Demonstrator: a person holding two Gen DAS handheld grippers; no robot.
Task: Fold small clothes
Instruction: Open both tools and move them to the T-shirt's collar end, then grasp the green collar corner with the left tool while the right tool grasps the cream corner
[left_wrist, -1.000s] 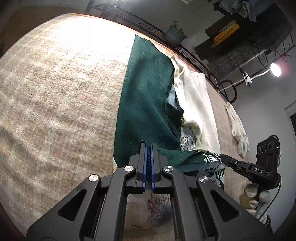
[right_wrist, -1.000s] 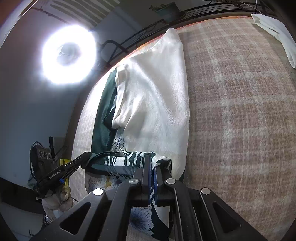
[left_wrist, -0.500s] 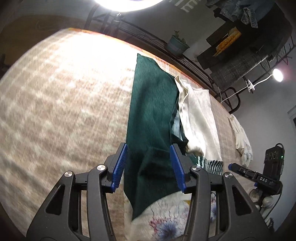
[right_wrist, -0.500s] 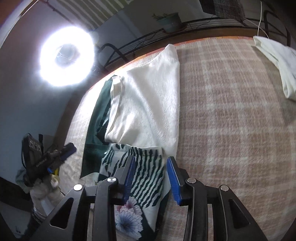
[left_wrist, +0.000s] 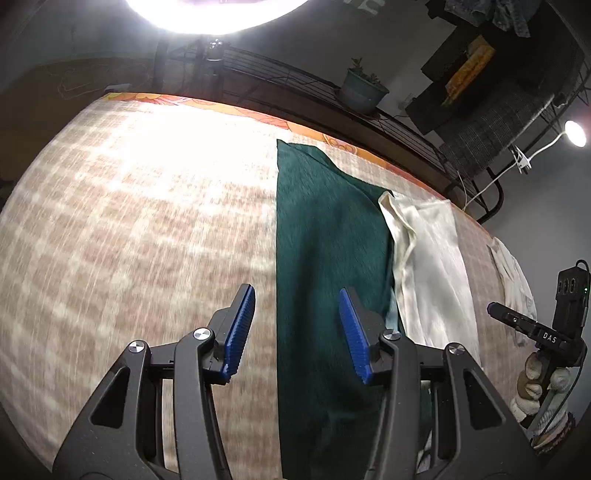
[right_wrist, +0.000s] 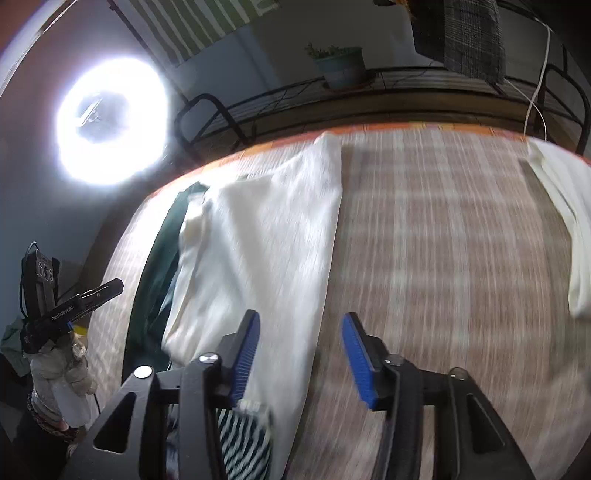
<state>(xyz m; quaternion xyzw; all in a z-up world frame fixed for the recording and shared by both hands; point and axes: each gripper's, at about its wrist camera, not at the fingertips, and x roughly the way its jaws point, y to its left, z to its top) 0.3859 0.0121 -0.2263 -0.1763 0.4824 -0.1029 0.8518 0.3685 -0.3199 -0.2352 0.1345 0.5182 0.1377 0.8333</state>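
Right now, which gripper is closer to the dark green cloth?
Left. The left gripper hovers open over the green cloth's edge; the right gripper is over the white cloth beside it.

dark green cloth (left_wrist: 328, 258), cream garment (right_wrist: 266, 251), checked blanket (left_wrist: 129, 240)

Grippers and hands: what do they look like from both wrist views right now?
Both are black, angular two-finger tools with silver screws and ribbed blue pads. The left gripper bears "GenRobot.AI" lettering on its side and a black camera box with a cable; the right gripper reads "DAS". Each is held by a hand in a light knitted glove, with a patterned cuff.
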